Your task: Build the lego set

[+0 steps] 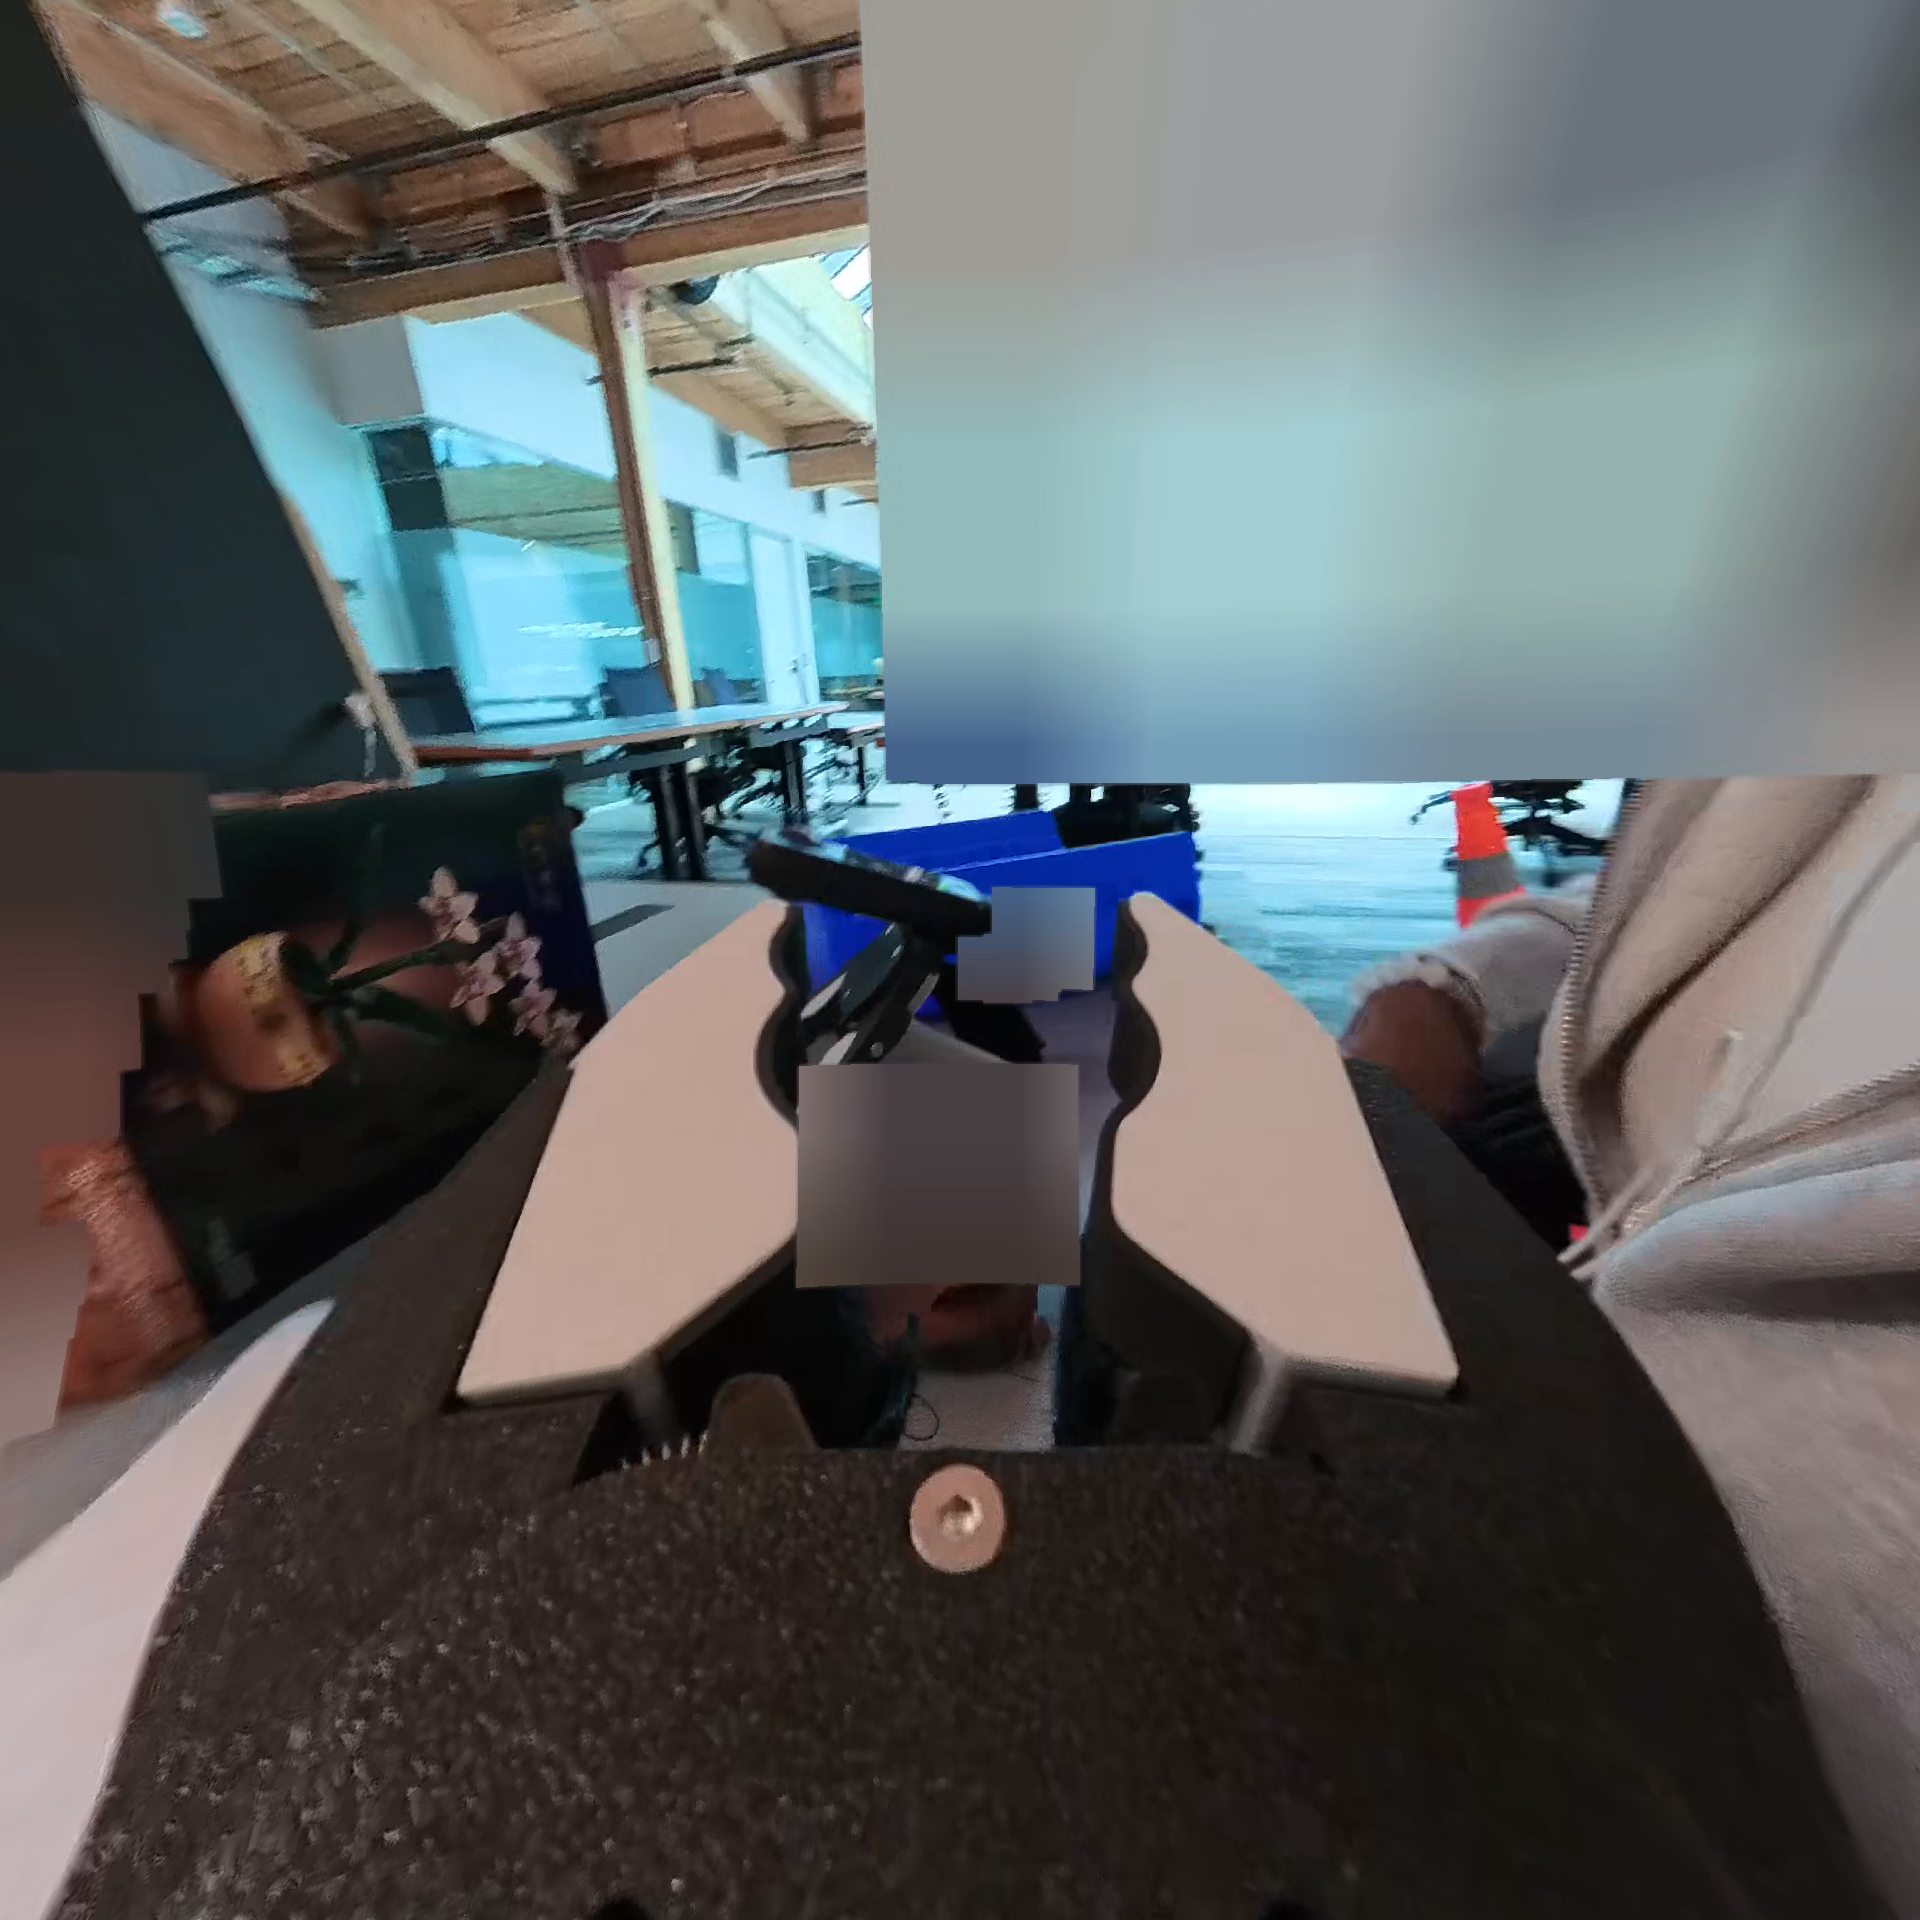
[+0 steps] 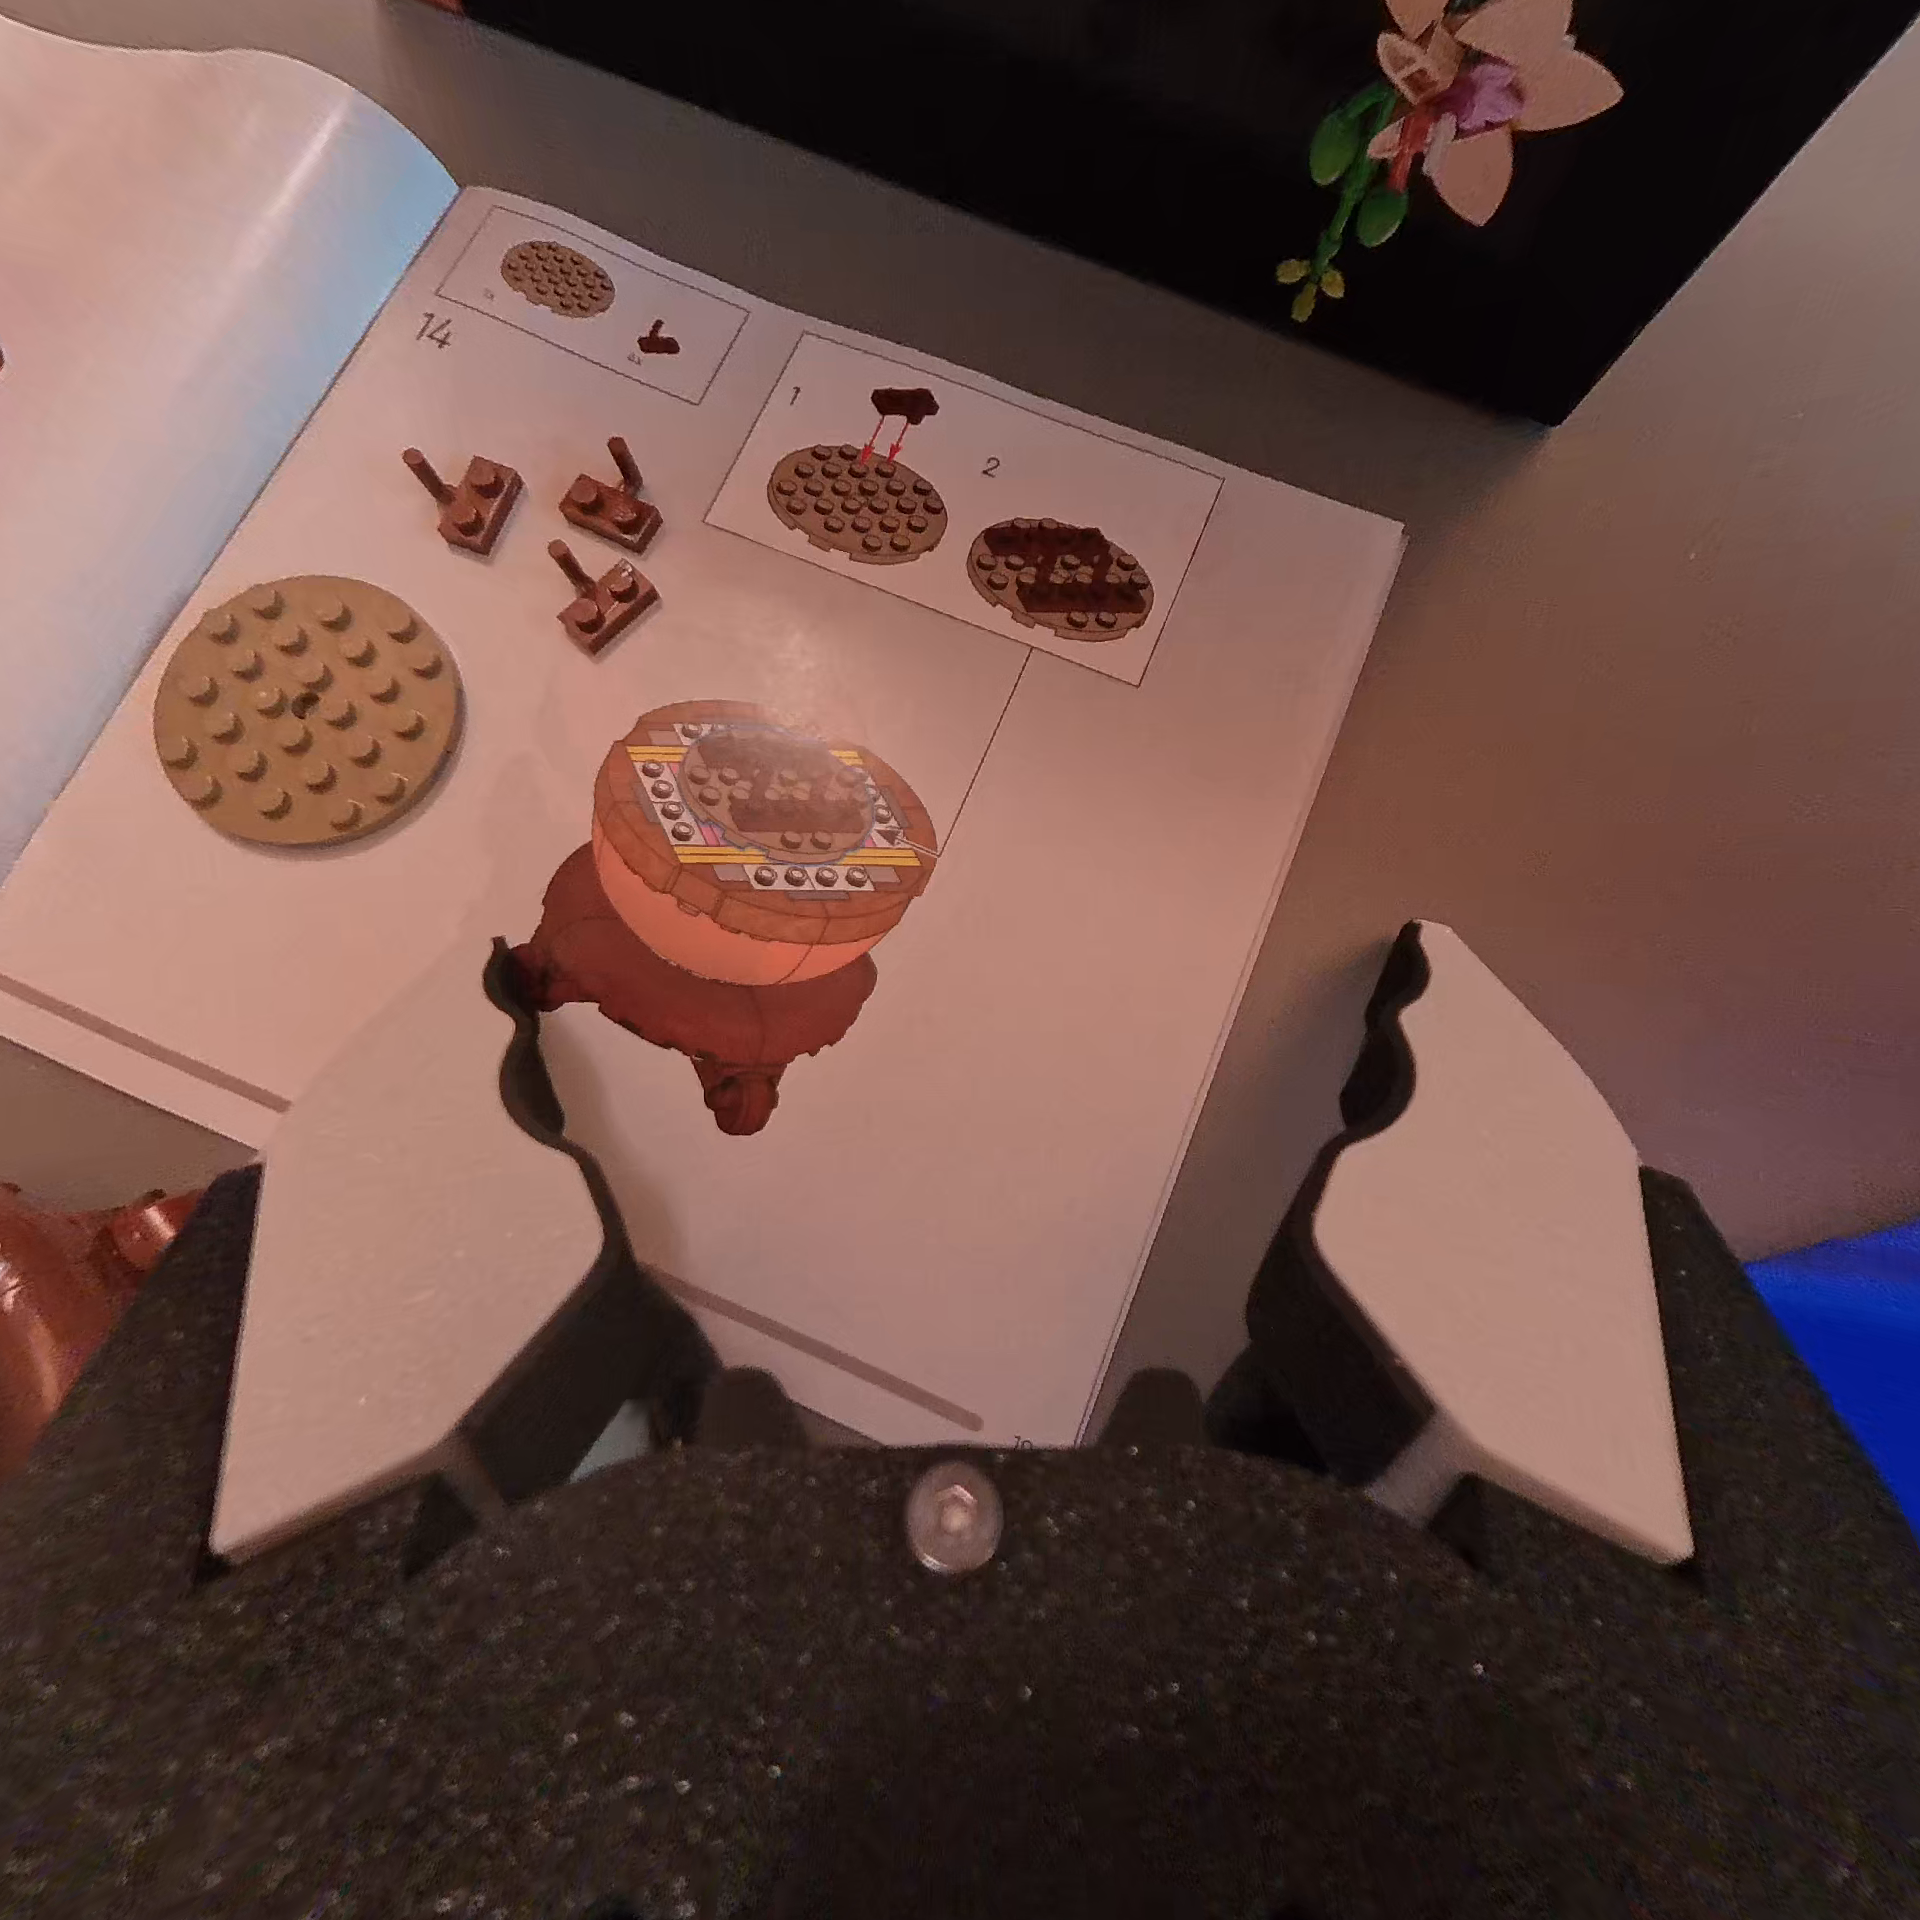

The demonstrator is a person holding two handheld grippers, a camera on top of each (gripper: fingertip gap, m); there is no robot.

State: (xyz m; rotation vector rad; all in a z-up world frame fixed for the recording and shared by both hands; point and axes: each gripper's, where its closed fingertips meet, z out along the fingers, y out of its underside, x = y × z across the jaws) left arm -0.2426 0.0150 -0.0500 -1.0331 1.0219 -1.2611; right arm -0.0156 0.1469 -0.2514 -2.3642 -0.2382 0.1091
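Parts: round tan studded plate [image 2: 308, 712] lies on the open instruction booklet [image 2: 1039, 1039], ahead and to the left of the right hand-held gripper [image 2: 956, 997]; three small brown plates with upright pegs [image 2: 540, 540] sit loose just beyond it, touching neither the plate nor each other.
Why there: pieces seem laid out on the page beside its drawing of the step, likely so that they can be matched and picked in order.
Right hand-held gripper: jaws wide apart, nothing between them, hovering above the page and looking down on it; it reads as poised to choose a piece.
Left hand-held gripper [image 1: 951, 966]: jaws fairly wide, empty, raised and pointing outward across the room rather than at the work, probably parked while the right one acts.
Set box [image 1: 343, 1039]: stands ahead-left of the left hand-held gripper, its flower picture facing it; its dark edge also shows beyond the booklet in the right view.
Surface [image 2: 1610, 727]: grey, bare to the right of the booklet.
Blue bin [image 1: 997, 862]: straight ahead of the left jaws, partly covered.
Hard to tell: reddish-brown built piece [image 2: 62, 1268] at the right gripper's left is cut off by the frame; a dark device between the left jaws is partly masked; the left view is smeared.
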